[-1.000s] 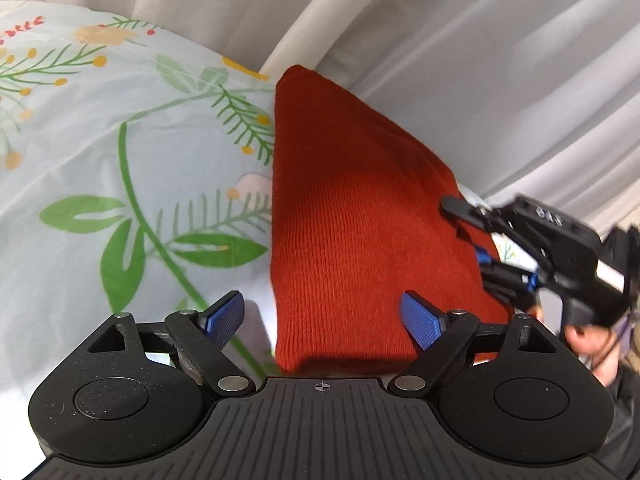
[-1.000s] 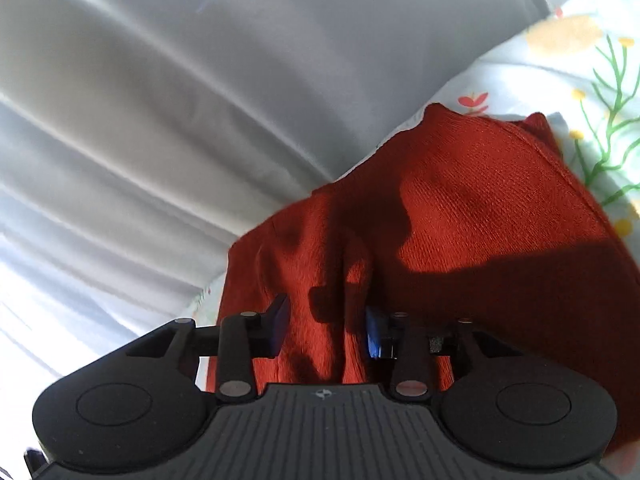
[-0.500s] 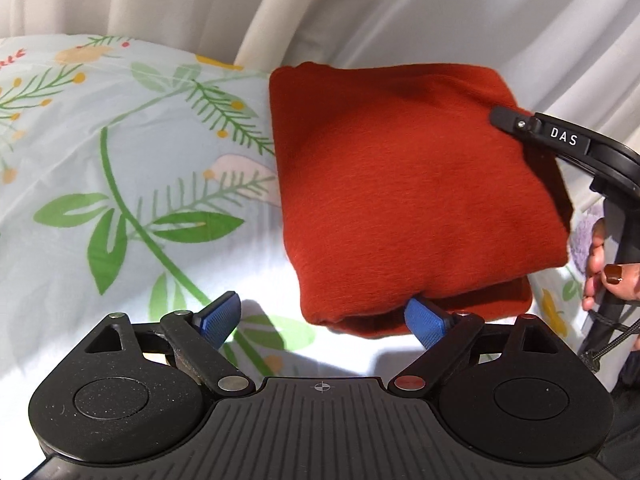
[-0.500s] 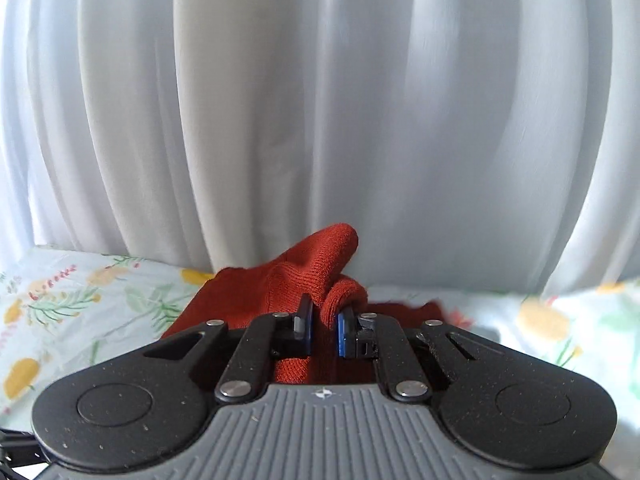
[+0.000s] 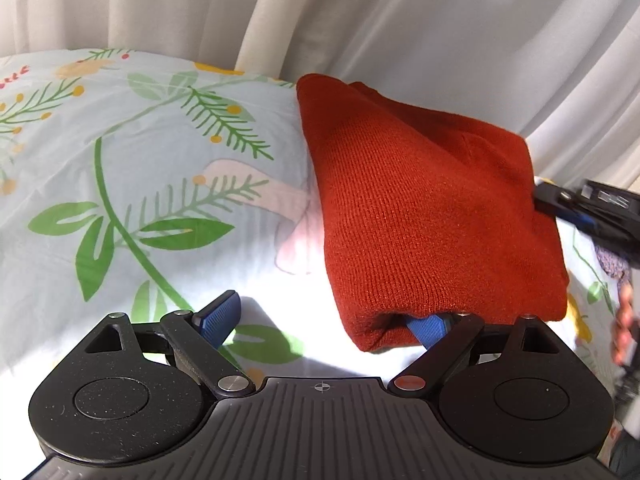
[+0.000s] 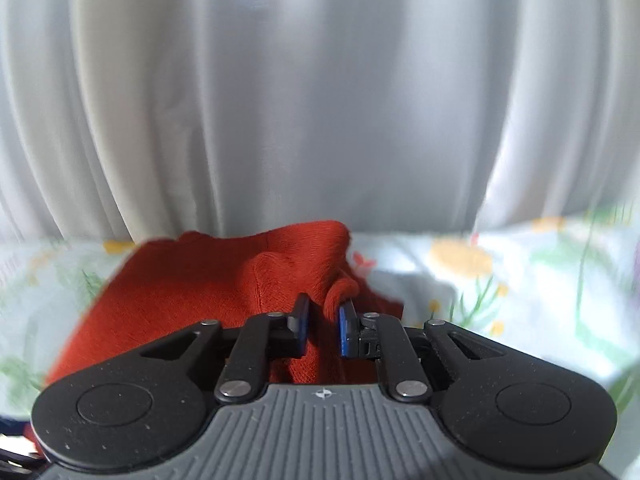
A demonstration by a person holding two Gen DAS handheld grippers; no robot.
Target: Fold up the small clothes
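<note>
A red knit garment (image 5: 420, 208) lies folded on the floral bedsheet (image 5: 140, 168). My left gripper (image 5: 326, 318) stands open at its near edge, with the right finger (image 5: 426, 328) tucked under the fold and the left finger (image 5: 222, 314) on bare sheet. My right gripper (image 5: 550, 204) grips the garment's far right edge and holds that side up. In the right wrist view a bunched fold of the garment (image 6: 224, 280) sits between the blue pads of the right gripper (image 6: 323, 320). Its jaws are opening slightly, and the cloth is still caught between them.
White curtains (image 5: 400, 20) hang close behind the bed and fill the upper right wrist view as curtains (image 6: 320, 100). A hand (image 5: 624, 320) shows at the right edge. Bare sheet (image 6: 500, 280) stretches to the right of the garment.
The right gripper closed on the garment's edge and rose, so that side now stands up instead of lying flat. The left gripper's right finger slid under the near fold.
</note>
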